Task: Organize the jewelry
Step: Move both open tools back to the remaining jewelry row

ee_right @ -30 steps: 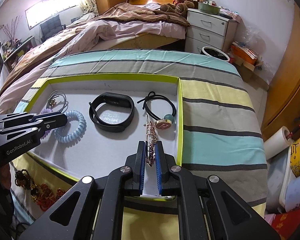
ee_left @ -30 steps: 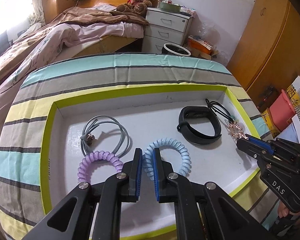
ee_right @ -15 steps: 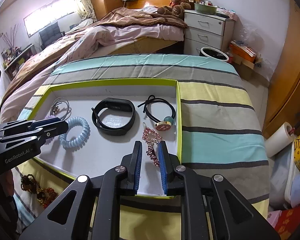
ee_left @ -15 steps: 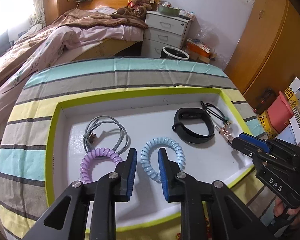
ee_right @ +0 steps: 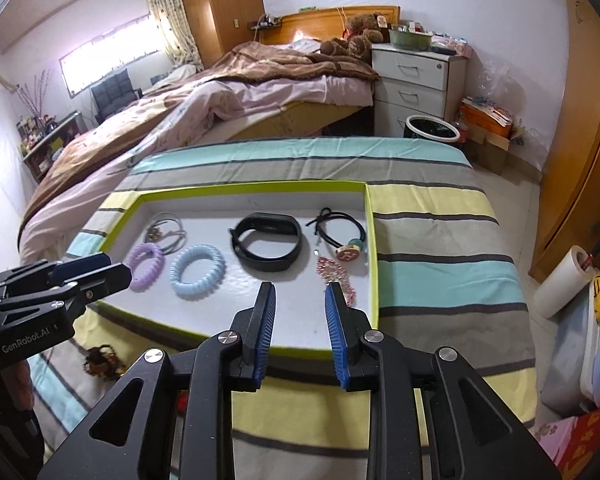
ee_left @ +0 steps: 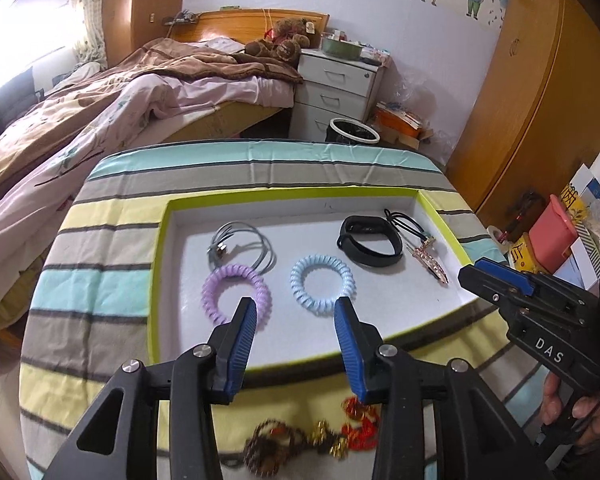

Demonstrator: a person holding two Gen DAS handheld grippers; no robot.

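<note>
A white tray with a lime rim (ee_left: pixel 162 240) (ee_right: pixel 372 240) lies on the striped table. In it lie a purple coil band (ee_left: pixel 236 290) (ee_right: pixel 146 260), a blue coil band (ee_left: pixel 323 284) (ee_right: pixel 197 266), a black wristband (ee_left: pixel 370 240) (ee_right: pixel 269 242), a grey cord bracelet (ee_left: pixel 240 246) (ee_right: pixel 166 230), a black cord with a round charm (ee_left: pixel 410 224) (ee_right: pixel 342 236) and a pink chain (ee_left: pixel 430 260) (ee_right: pixel 336 274). My left gripper (ee_left: pixel 295 314) is open and empty above the tray's near edge. My right gripper (ee_right: pixel 300 300) is open and empty, just short of the pink chain.
Brown beads and red-gold jewelry (ee_left: pixel 312 440) (ee_right: pixel 100 360) lie on the cloth in front of the tray. A bed (ee_left: pixel 100 112), a white drawer unit (ee_left: pixel 336 92) and a bin (ee_left: pixel 352 132) stand beyond the table. Boxes and a pink container (ee_left: pixel 552 236) sit at the right.
Both grippers opened and drew back and up from the tray. The left let go of the blue coil band, the right let go of the pink chain; both now lie in the tray.
</note>
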